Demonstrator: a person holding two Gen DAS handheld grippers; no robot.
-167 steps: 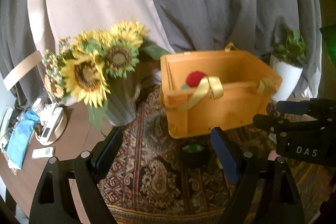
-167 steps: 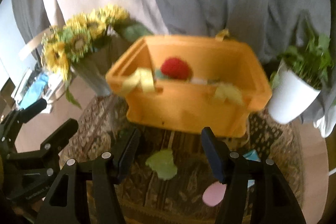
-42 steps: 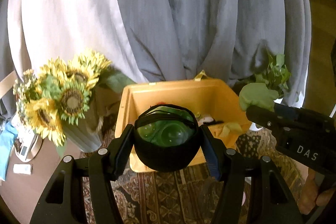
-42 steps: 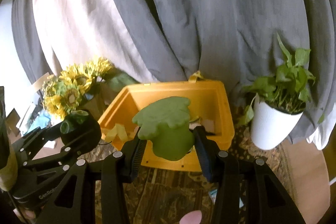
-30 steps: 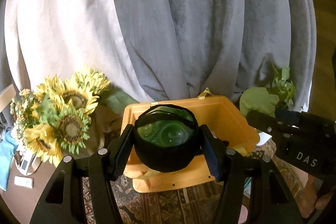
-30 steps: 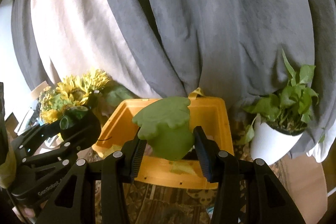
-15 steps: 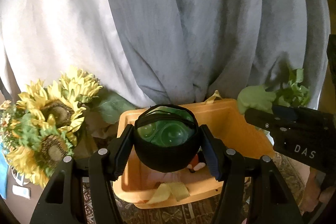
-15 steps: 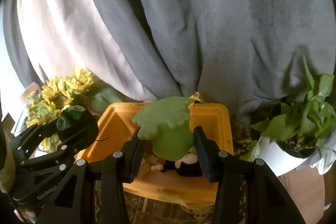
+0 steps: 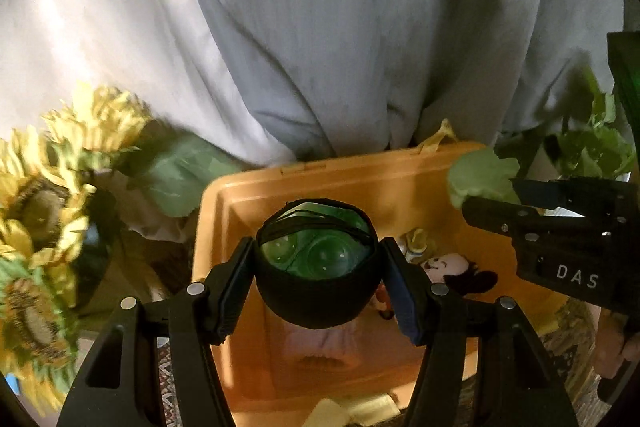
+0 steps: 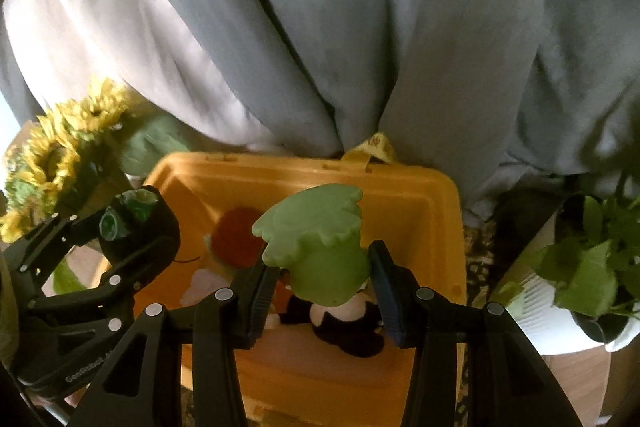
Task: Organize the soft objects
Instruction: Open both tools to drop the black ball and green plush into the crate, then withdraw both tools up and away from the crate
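Your left claw (image 9: 318, 277) is clamped on a round black pouch (image 9: 316, 291) with green glossy balls showing at its open top, and you hold it in the air over the orange bin (image 9: 348, 171). Your right claw (image 10: 320, 285) is closed around a soft green leaf-shaped toy (image 10: 316, 239), its frilled head poking up past the pads, also above the bin's opening. From the left wrist view, the right claw sits at 3 o'clock with the green toy at its tip, over the bin's right rim. From the right wrist view, the left claw and its pouch hang at 9 o'clock, over the bin's left rim.

Inside the bin lie a mouse plush (image 10: 344, 323) with black ears, a red fuzzy ball (image 10: 234, 237) at 10 o'clock of the green toy, and a pale pink piece (image 9: 320, 343) on the floor of the bin. Sunflowers (image 9: 44, 195) stand left of the bin, a potted plant (image 10: 588, 267) in a white pot to its right, and gray curtains (image 10: 360, 27) hang behind.
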